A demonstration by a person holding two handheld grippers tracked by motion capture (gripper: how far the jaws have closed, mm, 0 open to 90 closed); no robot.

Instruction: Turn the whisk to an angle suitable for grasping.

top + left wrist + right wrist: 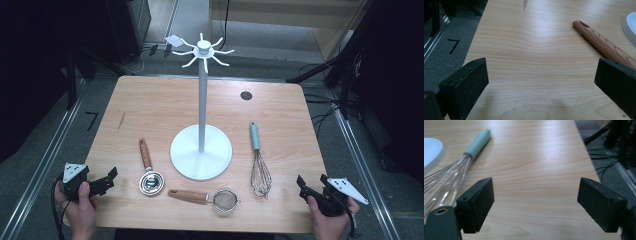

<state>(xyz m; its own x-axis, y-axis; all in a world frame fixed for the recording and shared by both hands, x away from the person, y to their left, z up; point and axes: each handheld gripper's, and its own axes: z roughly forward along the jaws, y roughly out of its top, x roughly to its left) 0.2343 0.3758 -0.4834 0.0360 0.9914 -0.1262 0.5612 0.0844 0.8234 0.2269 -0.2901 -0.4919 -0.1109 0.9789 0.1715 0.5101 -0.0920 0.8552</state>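
High view adds a strainer between both wide-open, empty tongs.

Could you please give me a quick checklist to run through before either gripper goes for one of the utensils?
1. Left gripper open, nothing between its jaws: ok.
2. Right gripper open, nothing between its jaws: ok.
3. Rack upright, hooks bare: ok.
4. Whisk lies apart from the rack base, teal handle free: ok.
5. Scoop and strainer lie apart, wooden handles free: ok.
6. Whether the handle holes fit the hooks: cannot tell.
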